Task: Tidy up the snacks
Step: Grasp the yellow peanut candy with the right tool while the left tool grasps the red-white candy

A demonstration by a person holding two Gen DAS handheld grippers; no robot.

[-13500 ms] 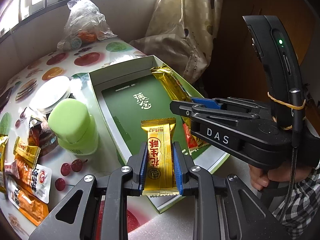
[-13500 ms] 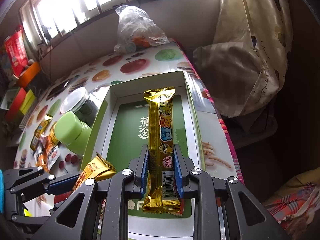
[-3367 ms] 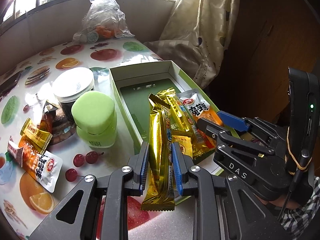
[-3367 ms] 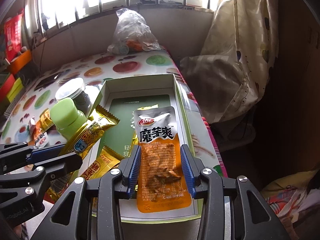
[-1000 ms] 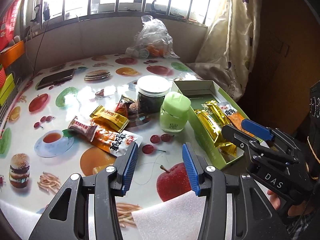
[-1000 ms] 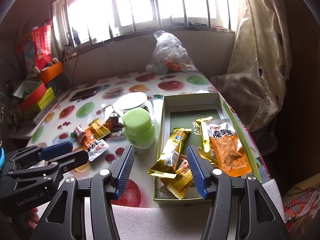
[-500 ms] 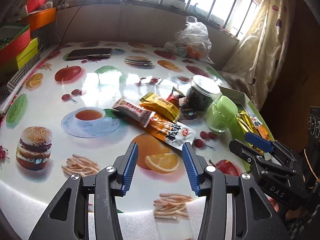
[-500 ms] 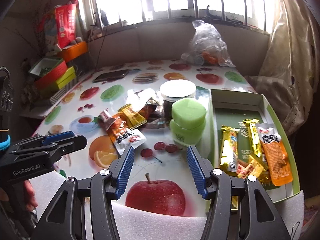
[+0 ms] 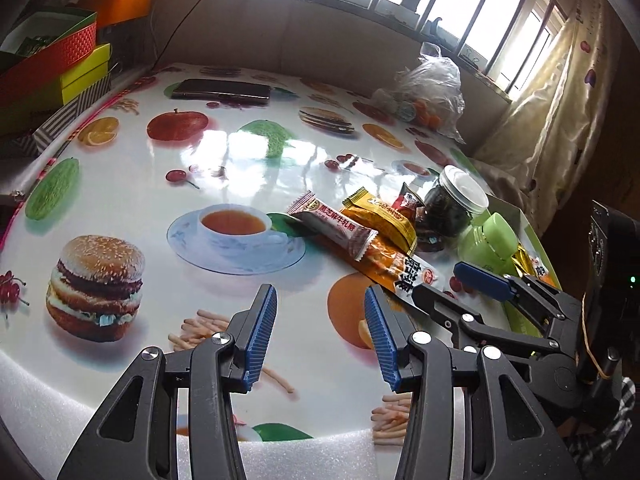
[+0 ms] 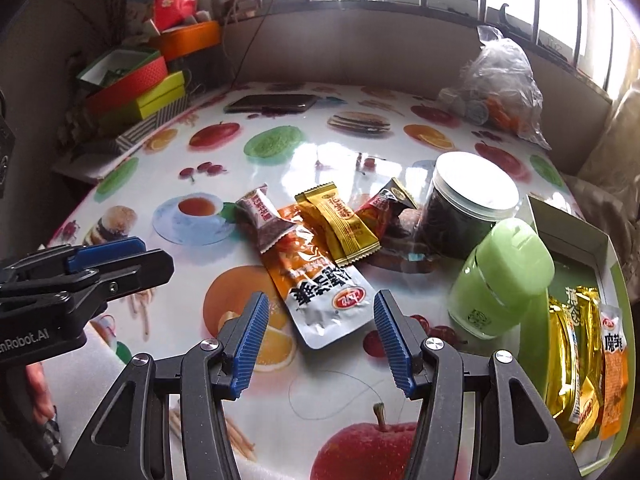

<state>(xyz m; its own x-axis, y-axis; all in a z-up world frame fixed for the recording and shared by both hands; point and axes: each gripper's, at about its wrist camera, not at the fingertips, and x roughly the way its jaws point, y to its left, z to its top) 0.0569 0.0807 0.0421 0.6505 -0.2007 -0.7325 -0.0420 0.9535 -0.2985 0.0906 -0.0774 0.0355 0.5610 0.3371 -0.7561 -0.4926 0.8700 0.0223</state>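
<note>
A pile of loose snacks lies mid-table: an orange-and-white pouch [image 10: 320, 292], a yellow bar [image 10: 340, 224], a brown-red bar [image 10: 262, 216] and a dark red packet [image 10: 386, 204]. My right gripper [image 10: 320, 340] is open and empty, just short of the pouch's near end. My left gripper [image 9: 320, 340] is open and empty over the table's front edge, left of the pile; the pouch [image 9: 390, 262] and brown-red bar [image 9: 332, 222] show there. The green-rimmed box [image 10: 576, 216] at right holds gold bars [image 10: 568, 344] and an orange pouch [image 10: 614, 364].
A green-capped bottle [image 10: 500, 276] and a white-lidded jar [image 10: 468, 204] stand between pile and box. A phone [image 10: 272, 102] and a plastic bag [image 10: 500, 88] lie at the back. Stacked boxes [image 10: 132, 88] sit beyond the left edge. White foam [image 9: 280, 452] lines the table front.
Both grippers have swung left from the box toward the loose snack pile. The right gripper has come close to the orange-and-white pouch. Both stay open and empty.
</note>
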